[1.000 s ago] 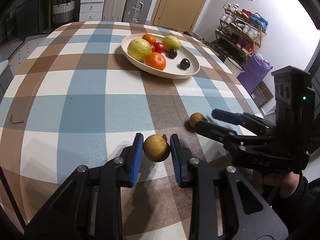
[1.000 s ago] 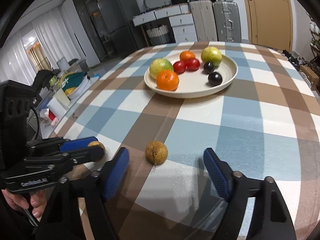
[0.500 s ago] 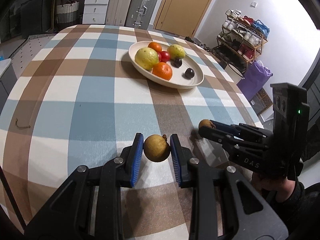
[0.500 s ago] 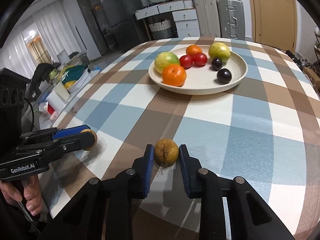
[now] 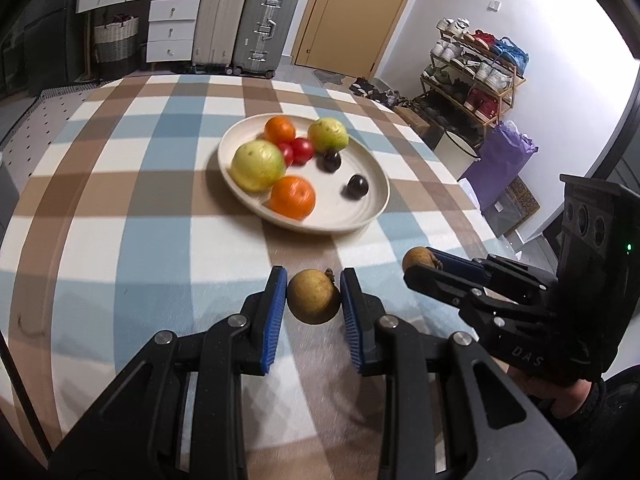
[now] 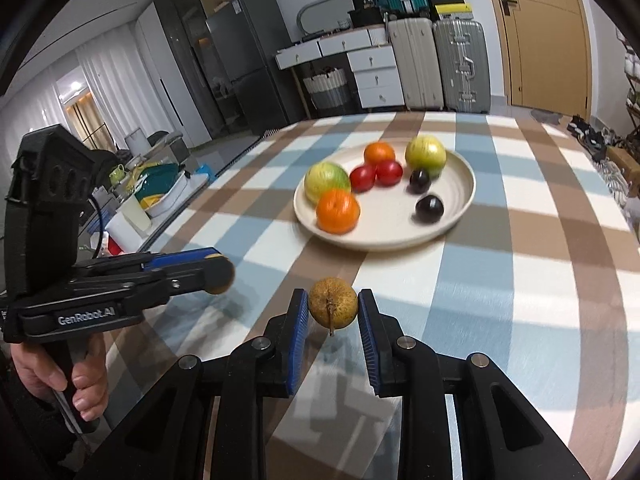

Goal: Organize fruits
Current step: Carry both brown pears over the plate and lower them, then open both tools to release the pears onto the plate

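Fruits [image 5: 313, 301] [image 6: 333, 305] clenched in both claws [image 5: 313, 300] [image 6: 333, 308] above checked tablecloth [image 5: 160, 216]; plate [image 5: 376, 208], suitcases [image 5: 266, 28] beyond.

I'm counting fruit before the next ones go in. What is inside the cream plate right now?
The cream plate holds two oranges, two yellow-green fruits, two red tomatoes and two dark plums. Anything small lying behind the larger fruits would be covered.

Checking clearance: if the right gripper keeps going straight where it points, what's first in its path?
Probably the checked tablecloth just short of the plate; the right gripper, shut on a small brown fruit, angles downward. Depth is unclear, so the plate's near rim could come first.
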`<state>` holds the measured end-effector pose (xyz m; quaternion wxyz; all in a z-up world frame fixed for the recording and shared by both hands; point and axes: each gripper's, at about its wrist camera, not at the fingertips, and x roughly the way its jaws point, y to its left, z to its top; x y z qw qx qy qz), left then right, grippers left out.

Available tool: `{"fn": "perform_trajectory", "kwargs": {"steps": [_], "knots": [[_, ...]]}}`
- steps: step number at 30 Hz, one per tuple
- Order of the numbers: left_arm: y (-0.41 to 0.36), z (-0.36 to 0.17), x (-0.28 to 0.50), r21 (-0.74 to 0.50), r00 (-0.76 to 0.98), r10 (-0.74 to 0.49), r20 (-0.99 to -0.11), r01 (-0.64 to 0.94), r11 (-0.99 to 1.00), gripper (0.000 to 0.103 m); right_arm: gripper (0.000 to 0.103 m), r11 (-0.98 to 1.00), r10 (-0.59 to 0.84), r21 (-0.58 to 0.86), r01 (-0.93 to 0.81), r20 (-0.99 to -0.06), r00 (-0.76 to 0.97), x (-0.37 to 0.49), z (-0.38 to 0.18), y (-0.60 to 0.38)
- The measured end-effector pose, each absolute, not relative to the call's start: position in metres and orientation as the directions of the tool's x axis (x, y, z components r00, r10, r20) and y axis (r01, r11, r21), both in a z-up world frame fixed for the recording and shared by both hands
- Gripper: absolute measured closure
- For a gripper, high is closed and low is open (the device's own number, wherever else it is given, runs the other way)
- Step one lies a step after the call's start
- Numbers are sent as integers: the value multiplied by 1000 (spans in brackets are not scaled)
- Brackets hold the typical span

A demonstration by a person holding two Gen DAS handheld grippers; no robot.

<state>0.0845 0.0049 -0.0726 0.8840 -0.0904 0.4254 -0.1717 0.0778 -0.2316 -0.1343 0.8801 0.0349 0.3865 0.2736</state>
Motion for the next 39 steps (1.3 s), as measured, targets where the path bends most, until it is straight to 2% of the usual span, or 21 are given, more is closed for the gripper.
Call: {"fn": "perform_trajectory", "kwargs": {"steps": [20, 39], "knots": [[-29, -45, 193, -322, 543, -420, -727, 271, 907, 78, 77, 840, 528, 282, -463, -617, 583, 149, -108, -249], [-40, -74, 259, -358, 485, -437, -758, 250, 899, 78, 77, 844, 522, 300, -445, -652, 550, 206, -129, -246]]}}
